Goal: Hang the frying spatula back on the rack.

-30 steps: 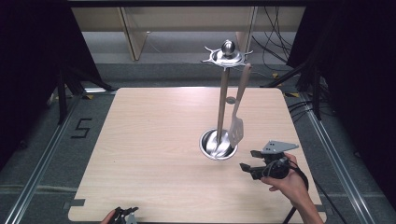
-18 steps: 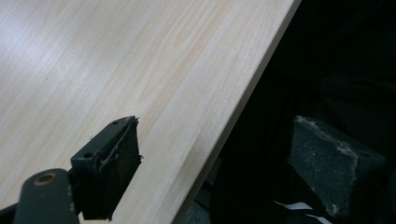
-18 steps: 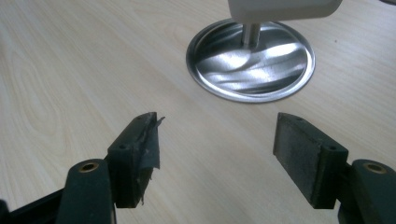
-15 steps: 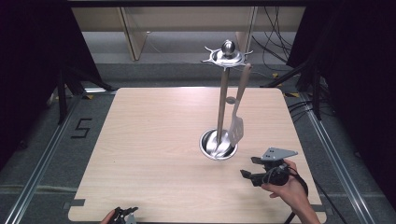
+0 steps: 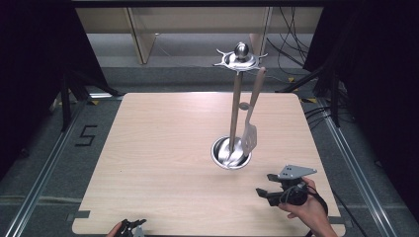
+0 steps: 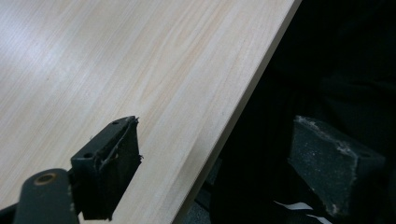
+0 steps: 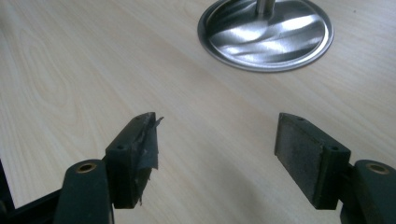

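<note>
The utensil stand (image 5: 236, 106) stood right of the table's (image 5: 163, 163) centre, its round steel base (image 5: 230, 153) resting flat on the wood. A slotted spatula (image 5: 250, 133) hung from the top hook ring (image 5: 240, 58), its blade just above the base and beside the upright post.

The right gripper (image 5: 269, 186) was held over the near right part of the table, close to the base, jaws spread wide and empty. In the right gripper view the base (image 7: 265, 33) lay ahead of the open right gripper (image 7: 215, 140). The left gripper (image 5: 133, 224) was at the near edge of the table, left of centre; the left gripper view showed the left gripper (image 6: 224, 163) released, holding nothing, with one jaw over the table edge (image 6: 229, 130).

Handling judgement: the spatula appeared light and stiff, with a smooth, likely slippery handle. It hung freely and would swing if nudged. The handle's middle offered the best hold, gripped across its flat faces. The stand looked top-heavy; a sideways pull could tip it.

Markings: a "5" (image 5: 86, 135) was marked on the floor left of the table. No brand or label was legible on the stand or spatula.
</note>
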